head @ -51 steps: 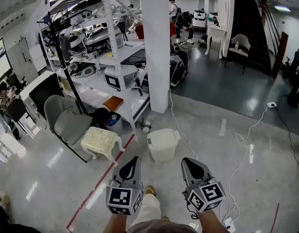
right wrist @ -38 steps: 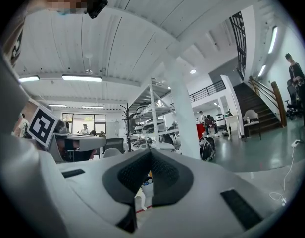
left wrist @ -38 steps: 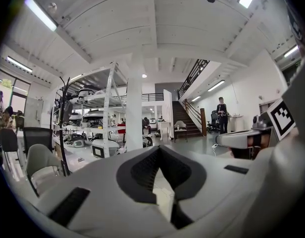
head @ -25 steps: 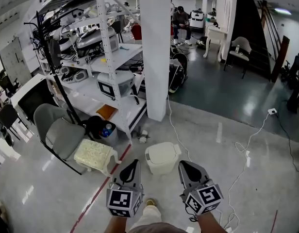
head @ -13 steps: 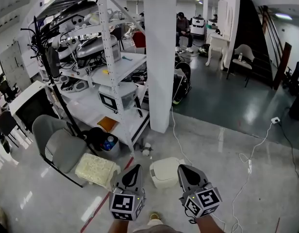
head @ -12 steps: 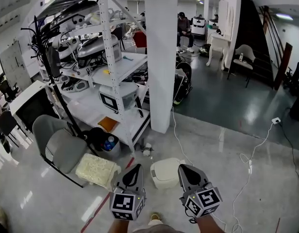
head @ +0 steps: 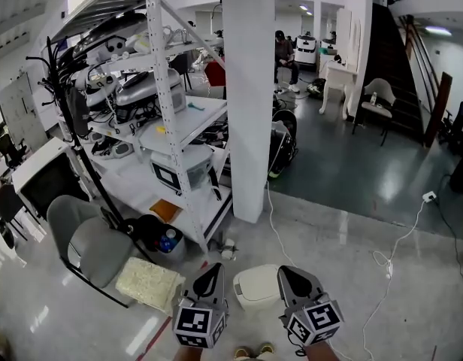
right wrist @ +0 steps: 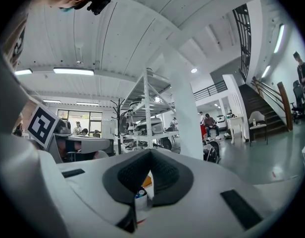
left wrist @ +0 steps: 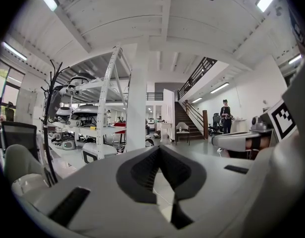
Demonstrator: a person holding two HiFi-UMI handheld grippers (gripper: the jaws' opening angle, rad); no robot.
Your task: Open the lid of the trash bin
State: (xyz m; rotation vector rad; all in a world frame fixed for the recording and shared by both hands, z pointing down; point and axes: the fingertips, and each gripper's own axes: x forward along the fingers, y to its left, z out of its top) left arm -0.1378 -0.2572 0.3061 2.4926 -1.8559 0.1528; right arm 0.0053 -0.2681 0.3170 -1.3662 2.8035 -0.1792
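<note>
Grey polished concrete covers the floor (head: 344, 224) of a big workshop in the head view. One white pillar (head: 248, 89) stands at the middle, with one loaded white rack (head: 175, 119) to its left. Near left are one grey chair (head: 89, 241) and one cream stool (head: 149, 283). One staircase (head: 400, 43) climbs at far right, and a white cable (head: 382, 260) trails over the floor at right. One white bin (head: 254, 286) stands on the floor, lid down, just beyond and between the two claws. The left gripper (head: 212, 272) and right gripper (head: 288, 277) both taper to a point.

In the left gripper view, the left gripper (left wrist: 159, 148) has its jaws touching at the tips, with nothing between them. The pillar (left wrist: 137, 108), rack (left wrist: 104, 108) and staircase (left wrist: 188, 117) lie far ahead, and one person (left wrist: 225, 116) stands at far right.

In the right gripper view, the right gripper (right wrist: 150, 153) likewise has its tips together, gripping nothing. The rack (right wrist: 148, 118) and pillar (right wrist: 190, 120) stand beyond, and one seated person (right wrist: 209, 123) is farther off.
</note>
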